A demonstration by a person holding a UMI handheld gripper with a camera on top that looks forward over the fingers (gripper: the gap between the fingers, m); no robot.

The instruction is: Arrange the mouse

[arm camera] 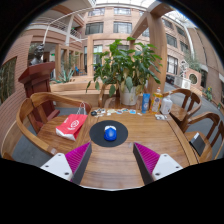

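The blue mouse (pixel 110 132) sits on a dark round mat (pixel 109 134), straight ahead of the gripper (pixel 110 160) and beyond its fingertips. The fingers stand wide apart and hold nothing, so a forward reach should bring the mouse between them.

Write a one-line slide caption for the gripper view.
Open gripper hovers over a round wooden table, short of the blue mouse on its dark round mousepad.

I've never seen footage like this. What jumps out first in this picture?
A blue mouse sits on a round dark mat in the middle of the wooden table, just beyond the open tool with its pink pads. To the mat's left lies a red pouch; behind stands a big leafy potted plant.
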